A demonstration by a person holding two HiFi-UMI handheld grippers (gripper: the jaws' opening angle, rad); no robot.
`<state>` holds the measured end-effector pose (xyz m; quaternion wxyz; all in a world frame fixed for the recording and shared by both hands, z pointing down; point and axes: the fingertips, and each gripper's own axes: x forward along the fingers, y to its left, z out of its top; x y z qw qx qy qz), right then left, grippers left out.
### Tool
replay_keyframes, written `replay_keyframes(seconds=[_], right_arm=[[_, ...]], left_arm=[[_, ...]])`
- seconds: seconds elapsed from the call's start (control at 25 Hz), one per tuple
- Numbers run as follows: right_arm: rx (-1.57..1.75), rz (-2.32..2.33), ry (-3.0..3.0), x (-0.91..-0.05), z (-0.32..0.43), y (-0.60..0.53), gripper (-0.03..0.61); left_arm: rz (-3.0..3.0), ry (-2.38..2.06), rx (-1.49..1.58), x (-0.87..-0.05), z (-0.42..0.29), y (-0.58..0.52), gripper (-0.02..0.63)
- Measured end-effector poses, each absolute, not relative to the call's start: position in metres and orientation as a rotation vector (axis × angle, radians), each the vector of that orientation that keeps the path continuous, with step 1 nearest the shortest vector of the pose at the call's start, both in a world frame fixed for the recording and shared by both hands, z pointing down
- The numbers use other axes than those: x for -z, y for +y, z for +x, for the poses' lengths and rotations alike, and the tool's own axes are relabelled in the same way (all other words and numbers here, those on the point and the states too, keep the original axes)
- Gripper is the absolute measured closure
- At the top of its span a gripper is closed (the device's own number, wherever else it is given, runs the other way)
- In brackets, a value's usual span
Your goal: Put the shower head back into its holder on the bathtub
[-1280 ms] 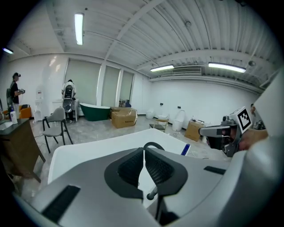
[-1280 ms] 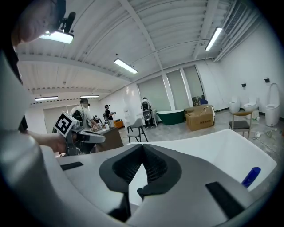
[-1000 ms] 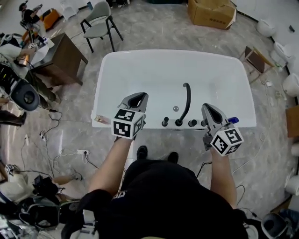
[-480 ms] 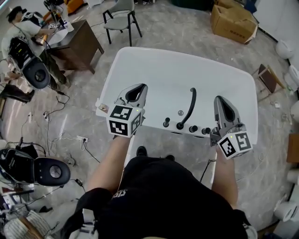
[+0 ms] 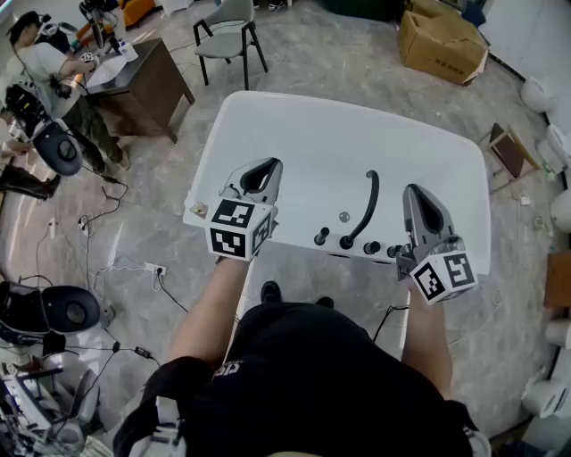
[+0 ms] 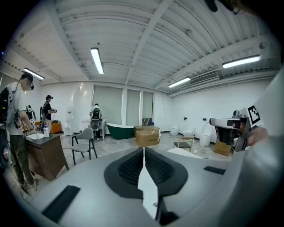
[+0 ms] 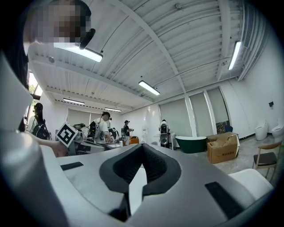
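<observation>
The white bathtub (image 5: 294, 134) lies below me in the head view. On its near rim stands a row of black fittings (image 5: 372, 247). A slim, curved black shower head (image 5: 366, 203) rises from that row and leans over the tub's inside. My left gripper (image 5: 259, 177) hovers over the near left part of the rim, shut and holding nothing. My right gripper (image 5: 417, 198) hangs just right of the fittings, shut and holding nothing. Both gripper views look level across the room: the left gripper (image 6: 143, 148) and the right gripper (image 7: 142, 146) each show jaws closed together.
A brown table (image 5: 147, 85) and a person (image 5: 45, 67) are at the far left, with a grey chair (image 5: 230, 27) behind the tub and a cardboard box (image 5: 443, 40) at the back right. Cables and a power strip (image 5: 152, 266) lie on the floor left of me. Toilets (image 5: 540, 94) line the right wall.
Both grippers have risen a little above the tub's near rim and stayed shut. The head view has swung, so the tub now sits slanted in the picture.
</observation>
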<state>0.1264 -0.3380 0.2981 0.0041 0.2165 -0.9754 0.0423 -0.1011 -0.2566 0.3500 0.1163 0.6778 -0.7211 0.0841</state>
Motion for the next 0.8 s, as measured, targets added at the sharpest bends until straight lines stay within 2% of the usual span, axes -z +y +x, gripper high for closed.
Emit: replay_keyframes(seconds=[0.8], right_arm=[[-0.256,0.672,-3.012,-0.319,0.105,-0.307,0.567]], left_arm=[[1.954,-2.079,-0.261,-0.368,-0.117,-0.231,0.588]])
